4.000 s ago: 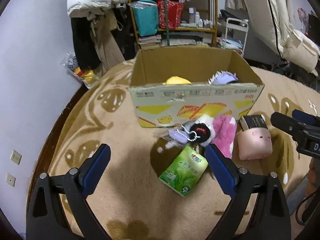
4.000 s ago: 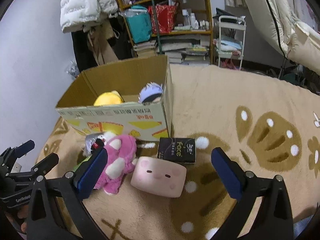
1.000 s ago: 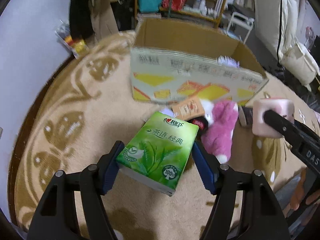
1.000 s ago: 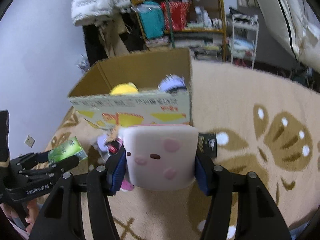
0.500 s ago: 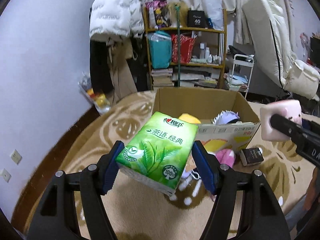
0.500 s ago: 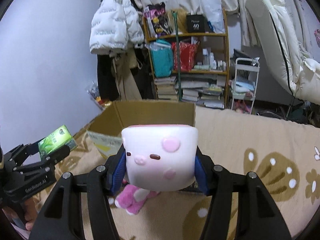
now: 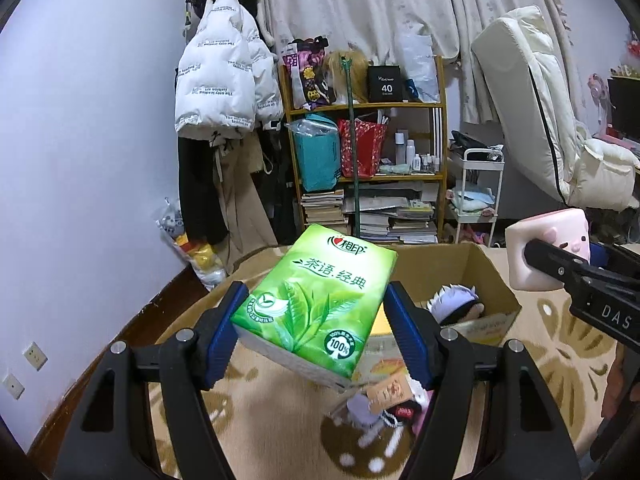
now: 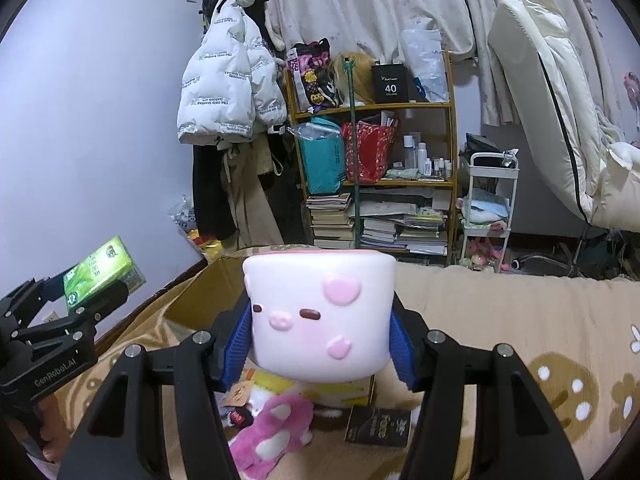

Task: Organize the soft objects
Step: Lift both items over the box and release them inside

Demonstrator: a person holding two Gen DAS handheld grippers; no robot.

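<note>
My left gripper [image 7: 316, 320] is shut on a green tissue pack [image 7: 316, 300] and holds it in the air in front of the open cardboard box [image 7: 492, 280]. My right gripper [image 8: 320, 340] is shut on a pale pink pig-faced squishy block [image 8: 320, 316], raised above the box's near side; the block also shows in the left wrist view [image 7: 536, 248]. A purple-haired plush [image 7: 456, 304] lies in the box. A pink plush [image 8: 272, 432], a small tagged plush [image 7: 384, 404] and a black tissue pack [image 8: 378, 428] lie on the rug.
A beige patterned rug [image 8: 520, 320] covers the floor. A wooden shelf [image 7: 368, 168] full of books and bags stands behind the box, with a white cart [image 7: 480, 192] beside it. Hung coats [image 7: 220, 92] and a folded mattress [image 7: 540, 112] flank them.
Both grippers have lifted their loads higher and tilted up, so the box now sits lower in both views. The left gripper has moved closer over the box.
</note>
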